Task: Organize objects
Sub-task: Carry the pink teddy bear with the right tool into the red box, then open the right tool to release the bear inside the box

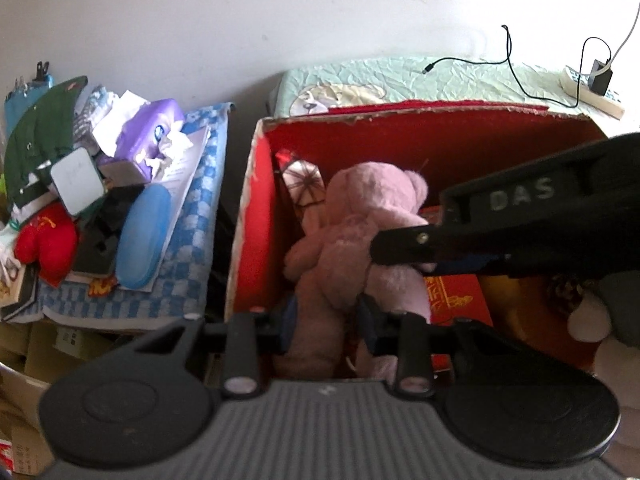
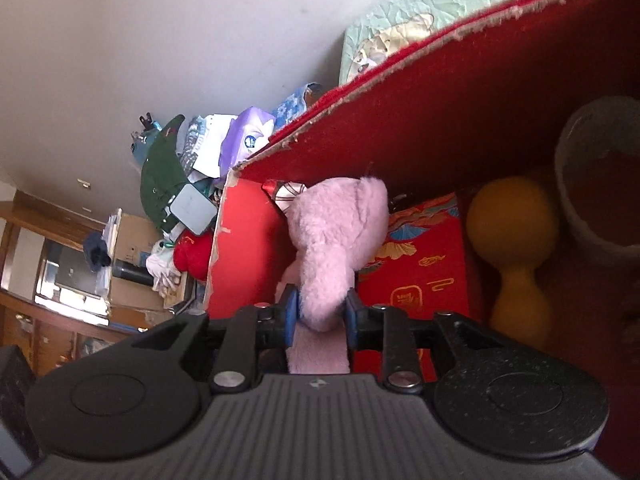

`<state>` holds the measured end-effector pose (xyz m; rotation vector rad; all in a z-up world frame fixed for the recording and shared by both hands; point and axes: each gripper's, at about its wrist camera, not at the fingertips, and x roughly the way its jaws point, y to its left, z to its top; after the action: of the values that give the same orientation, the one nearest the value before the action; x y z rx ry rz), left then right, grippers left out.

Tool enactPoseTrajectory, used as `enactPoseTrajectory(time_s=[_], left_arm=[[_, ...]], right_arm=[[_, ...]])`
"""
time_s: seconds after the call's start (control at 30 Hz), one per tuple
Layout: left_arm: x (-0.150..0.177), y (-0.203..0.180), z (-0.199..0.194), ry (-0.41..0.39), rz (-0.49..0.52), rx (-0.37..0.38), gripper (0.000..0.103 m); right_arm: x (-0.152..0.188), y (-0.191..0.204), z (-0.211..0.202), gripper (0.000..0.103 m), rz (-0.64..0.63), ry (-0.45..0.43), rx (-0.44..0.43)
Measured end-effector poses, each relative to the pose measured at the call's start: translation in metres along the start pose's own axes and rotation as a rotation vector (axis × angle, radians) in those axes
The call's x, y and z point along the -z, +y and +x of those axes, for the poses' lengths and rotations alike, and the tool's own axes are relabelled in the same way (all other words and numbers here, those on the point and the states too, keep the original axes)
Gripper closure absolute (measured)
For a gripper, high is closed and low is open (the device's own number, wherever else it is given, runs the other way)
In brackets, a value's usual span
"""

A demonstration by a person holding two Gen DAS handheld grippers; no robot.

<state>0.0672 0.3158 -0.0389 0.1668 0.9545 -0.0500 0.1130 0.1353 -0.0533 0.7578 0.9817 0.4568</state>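
Note:
A pink plush bear (image 1: 356,224) sits upright in the left part of a red cardboard box (image 1: 256,216). My left gripper (image 1: 326,320) is shut on the bear's lower body, one leg between its blue pads. My right gripper (image 2: 318,314) is shut on one of the bear's limbs (image 2: 320,304); it reaches in from the right in the left wrist view (image 1: 400,248). The bear (image 2: 340,224) leans against the box's left wall (image 2: 244,248).
The box also holds a red patterned packet (image 2: 420,272), a yellow dumbbell-shaped toy (image 2: 512,240), a grey cup (image 2: 592,184) and a small umbrella-print item (image 1: 302,182). Left of the box a checked cloth (image 1: 192,240) carries a clutter pile: purple tissue pack (image 1: 148,136), blue case (image 1: 142,236), red plush (image 1: 46,242).

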Motion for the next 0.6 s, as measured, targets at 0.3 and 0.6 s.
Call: enactPoseTrajectory(time_s=[0.3, 0.6], left_arm=[[-0.001, -0.006, 0.003, 0.016, 0.006, -0.008, 0.066], [0.002, -0.007, 0.003, 0.007, 0.02, -0.045, 0.07]], right_arm=[[-0.012, 0.0, 0.012, 0.083, 0.013, -0.054, 0.094], [-0.009, 0.01, 0.039, 0.085, -0.09, 0.049, 0.135]])
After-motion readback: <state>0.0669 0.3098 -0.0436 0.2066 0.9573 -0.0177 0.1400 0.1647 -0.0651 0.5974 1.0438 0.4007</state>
